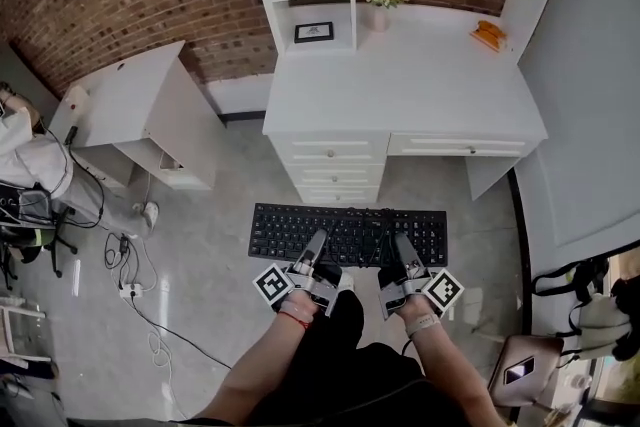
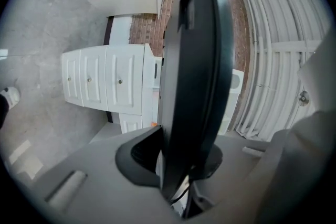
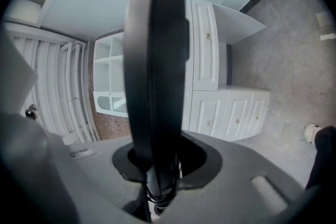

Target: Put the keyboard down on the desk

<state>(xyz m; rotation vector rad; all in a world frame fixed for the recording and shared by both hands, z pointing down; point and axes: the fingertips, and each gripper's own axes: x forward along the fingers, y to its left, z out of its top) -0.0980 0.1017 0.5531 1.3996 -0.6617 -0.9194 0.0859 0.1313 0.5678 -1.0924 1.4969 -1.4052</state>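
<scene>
Left claw [image 1: 317, 240], right claw [image 1: 401, 242] side by side, pointing forward, each clamped on keyboard [image 1: 350, 220] near edge.

A black full-size keyboard [image 1: 348, 233], keys up and roughly level, is seen held above the floor in front of the white desk [image 1: 420, 85], its long side parallel to the drawer fronts. It is clamped along its near edge and not yet set down.
</scene>
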